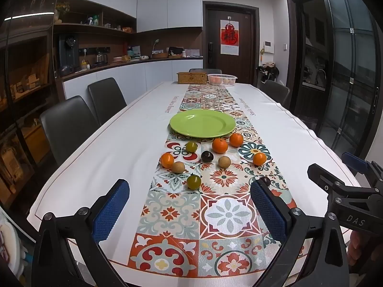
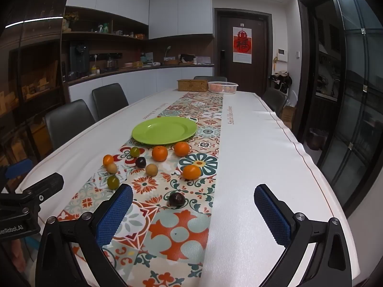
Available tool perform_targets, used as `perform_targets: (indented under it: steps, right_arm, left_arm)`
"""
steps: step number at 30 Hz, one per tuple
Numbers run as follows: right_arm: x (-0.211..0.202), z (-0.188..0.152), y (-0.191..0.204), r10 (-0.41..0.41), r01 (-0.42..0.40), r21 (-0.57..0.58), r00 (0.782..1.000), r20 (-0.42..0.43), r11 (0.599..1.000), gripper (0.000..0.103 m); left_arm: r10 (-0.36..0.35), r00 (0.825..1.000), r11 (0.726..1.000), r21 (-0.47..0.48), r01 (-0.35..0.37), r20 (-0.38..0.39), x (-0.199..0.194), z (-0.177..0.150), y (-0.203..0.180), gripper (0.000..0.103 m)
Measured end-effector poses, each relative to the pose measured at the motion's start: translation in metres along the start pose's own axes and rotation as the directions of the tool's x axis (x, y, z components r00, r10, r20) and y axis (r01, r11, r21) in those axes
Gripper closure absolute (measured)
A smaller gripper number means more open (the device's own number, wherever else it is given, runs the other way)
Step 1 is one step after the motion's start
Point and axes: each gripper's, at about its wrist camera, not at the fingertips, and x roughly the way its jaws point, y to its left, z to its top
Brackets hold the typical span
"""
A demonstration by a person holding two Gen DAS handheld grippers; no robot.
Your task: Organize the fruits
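Note:
An empty green plate (image 1: 202, 123) (image 2: 164, 130) lies on the patterned runner. In front of it lie several small fruits: oranges (image 1: 219, 145) (image 2: 159, 153), green ones (image 1: 194, 182) (image 2: 113, 182), tan ones (image 1: 224, 162) (image 2: 151, 169) and dark ones (image 1: 207, 156) (image 2: 177, 200). My left gripper (image 1: 190, 212) is open and empty, above the near runner, short of the fruits. My right gripper (image 2: 194, 215) is open and empty, with the near dark fruit just ahead between its fingers. The right gripper's body shows at the right edge of the left wrist view.
A wicker box (image 1: 192, 77) (image 2: 193, 85) and a white basket (image 1: 222, 79) (image 2: 222, 87) stand at the table's far end. Dark chairs (image 1: 67, 125) (image 2: 69, 119) line the left side; one (image 2: 275, 100) stands at the right. A glass door (image 2: 354, 95) is at the right.

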Motion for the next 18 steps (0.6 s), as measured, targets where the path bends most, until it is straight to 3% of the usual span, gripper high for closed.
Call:
perform_targets:
  steps: [18]
  right_arm:
    - [0.0013,0.0016,0.0044,0.006,-0.006,-0.011,1.0,-0.016,1.0,0.001]
  left_arm:
    - [-0.004,1.0,1.0,-0.004,0.004,-0.011,0.006,-0.0027,0.0004,0.0]
